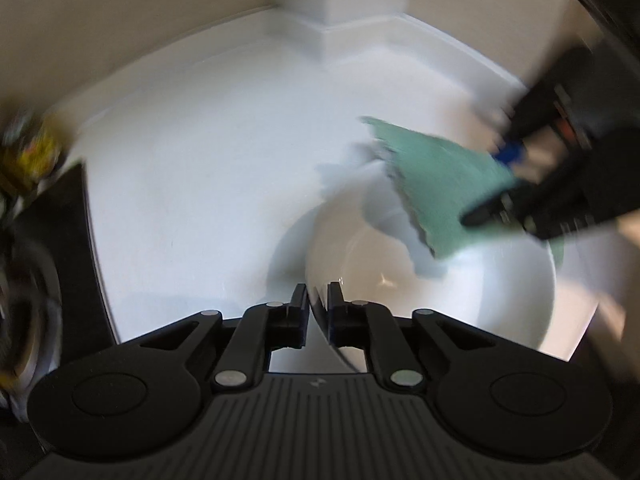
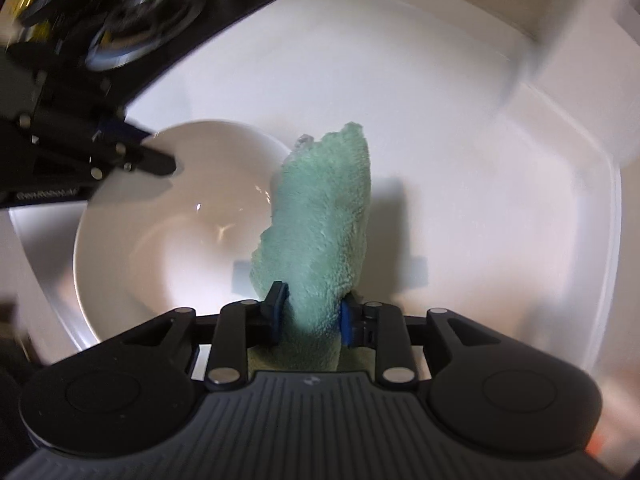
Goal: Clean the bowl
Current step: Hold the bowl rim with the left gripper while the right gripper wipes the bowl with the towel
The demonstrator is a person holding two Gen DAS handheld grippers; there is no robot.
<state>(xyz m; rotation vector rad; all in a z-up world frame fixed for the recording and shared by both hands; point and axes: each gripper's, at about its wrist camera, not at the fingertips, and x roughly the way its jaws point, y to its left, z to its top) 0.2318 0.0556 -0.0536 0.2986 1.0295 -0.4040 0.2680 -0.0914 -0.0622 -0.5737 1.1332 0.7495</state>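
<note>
A white bowl [image 1: 460, 292] rests on a white counter [image 1: 208, 168]. My left gripper [image 1: 318, 300] is shut on the bowl's near rim, one finger inside and one outside. In the right wrist view the same bowl [image 2: 168, 240] lies at the left, with the left gripper [image 2: 160, 164] clamped on its far-left rim. My right gripper [image 2: 312, 312] is shut on a green fluffy cloth [image 2: 320, 224], which sticks forward over the bowl's right edge. From the left wrist view the cloth [image 1: 436, 184] hangs over the bowl's far side, held by the right gripper [image 1: 500, 184].
A black board [image 2: 188, 28] with a round metal object and yellow items lies at the counter's far-left corner. A white raised ledge [image 1: 360, 32] and a white block [image 2: 580, 40] border the counter at the back. White counter [image 2: 480, 200] stretches to the right of the bowl.
</note>
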